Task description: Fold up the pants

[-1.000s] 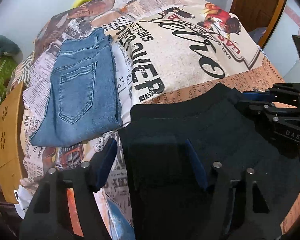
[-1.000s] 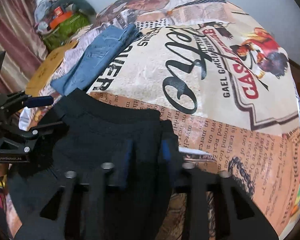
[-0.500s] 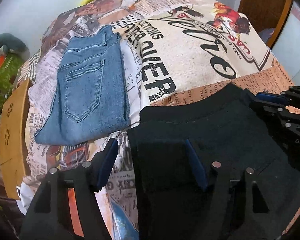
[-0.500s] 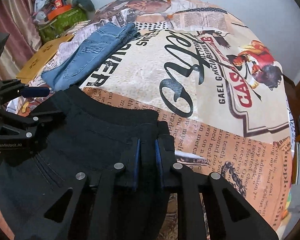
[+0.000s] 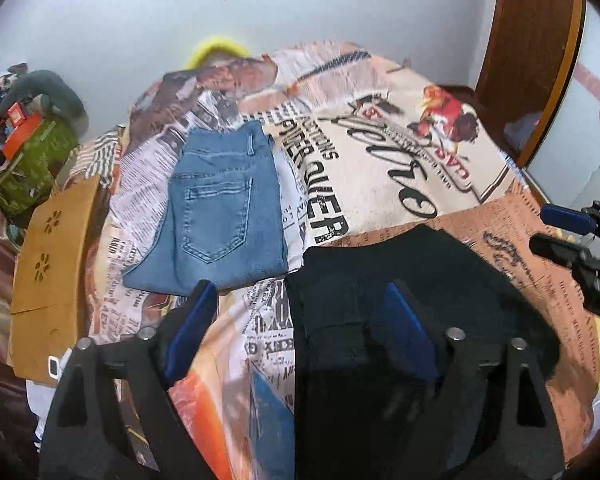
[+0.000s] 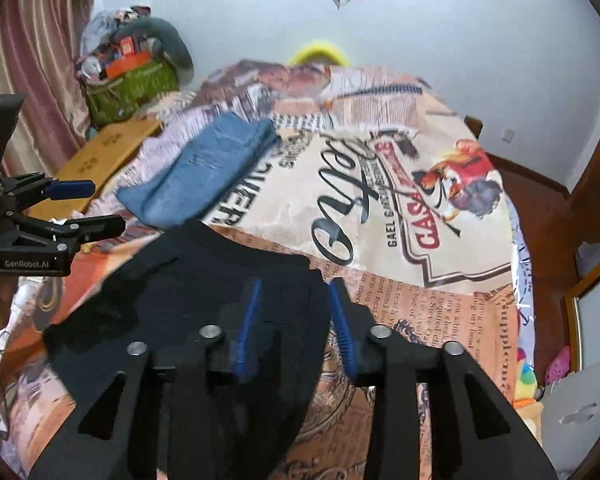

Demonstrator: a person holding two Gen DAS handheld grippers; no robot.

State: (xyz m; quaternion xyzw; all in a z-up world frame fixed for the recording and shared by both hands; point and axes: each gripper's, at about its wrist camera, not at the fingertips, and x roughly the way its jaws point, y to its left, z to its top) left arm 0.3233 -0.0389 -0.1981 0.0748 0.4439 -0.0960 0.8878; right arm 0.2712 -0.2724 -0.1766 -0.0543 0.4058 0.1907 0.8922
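Two pairs of pants on the bed [image 5: 440, 148], which is covered by a newspaper-print bedspread [image 6: 400, 184] and fills most of both views.

Black pants [image 5: 420, 280] lie folded flat at the near edge, right of centre in the left-wrist view, near-left in the right-wrist view [image 6: 204, 280]. Waistband edge faces the far side.

Blue jeans [image 5: 224, 216] are folded, back pocket up, just beyond and left of the black pair; a narrow strip of bedspread separates them. Same jeans in the right-wrist view [image 6: 204, 168], far-left of the black pair.

Cardboard box [image 5: 48, 276] sits off the left edge of the bed. Green bag [image 6: 132, 88] with clutter on top stands further back by the curtain [image 6: 32, 80].

Left claw [image 5: 300, 320]: jaws wide and opening, above the left edge of the black pants. Its right pad is over the black fabric, its left over the bedspread; neither presses on anything, nothing held.

Right claw [image 6: 296, 320]: jaws partly apart and opening, above the right edge of the black pants. Fabric shows between the pads but they don't clamp it.

Each claw also shows at the edge of the other's view.
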